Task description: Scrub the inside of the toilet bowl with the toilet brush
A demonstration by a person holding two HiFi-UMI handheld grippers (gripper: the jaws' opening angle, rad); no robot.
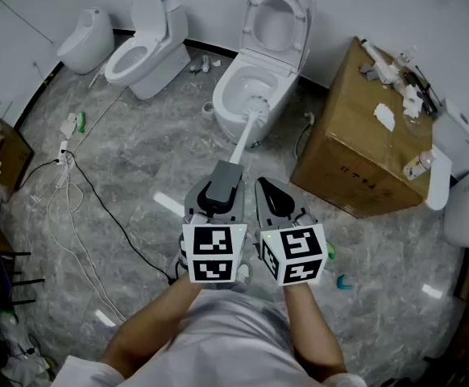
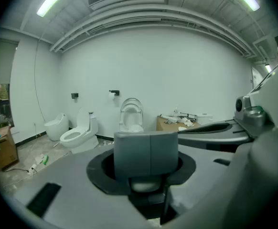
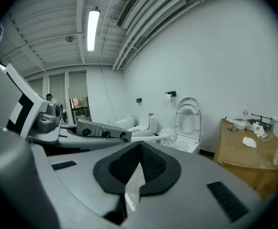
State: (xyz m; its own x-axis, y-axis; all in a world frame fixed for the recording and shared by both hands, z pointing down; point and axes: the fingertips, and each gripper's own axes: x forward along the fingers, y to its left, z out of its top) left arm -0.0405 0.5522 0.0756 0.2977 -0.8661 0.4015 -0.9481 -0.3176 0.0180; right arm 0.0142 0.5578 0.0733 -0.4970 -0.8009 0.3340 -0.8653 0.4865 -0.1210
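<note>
A person's forearms reach in from 6 o'clock, a gripper in each hand. The left gripper (image 1: 217, 190) has its jaws clamped on the grey handle of the toilet brush (image 1: 246, 133), which fills its own view. The right gripper (image 1: 271, 196), just beside it toward 3 o'clock, has its jaws pressed together on nothing. From the handle the white shaft runs toward 12 o'clock, ending in a brush head (image 1: 258, 101) that sits within the opening of the toilet bowl (image 1: 226, 89). Whether the bristles touch the porcelain cannot be told. The raised lid (image 1: 276, 10) stands behind the bowl against the wall. The step in hand appears to be bringing the brush to the bowl, with scrubbing just starting or about to start. The next move likely calls for pressing the head down against the inner wall and sweeping it round, with the grip kept firm so the long shaft does not twist. A cardboard box (image 1: 355, 139) stands at 2 o'clock, cables (image 1: 73, 192) trail across the floor at 9 o'clock, and two more toilets (image 1: 142, 51) line the wall at 11 o'clock.
</note>
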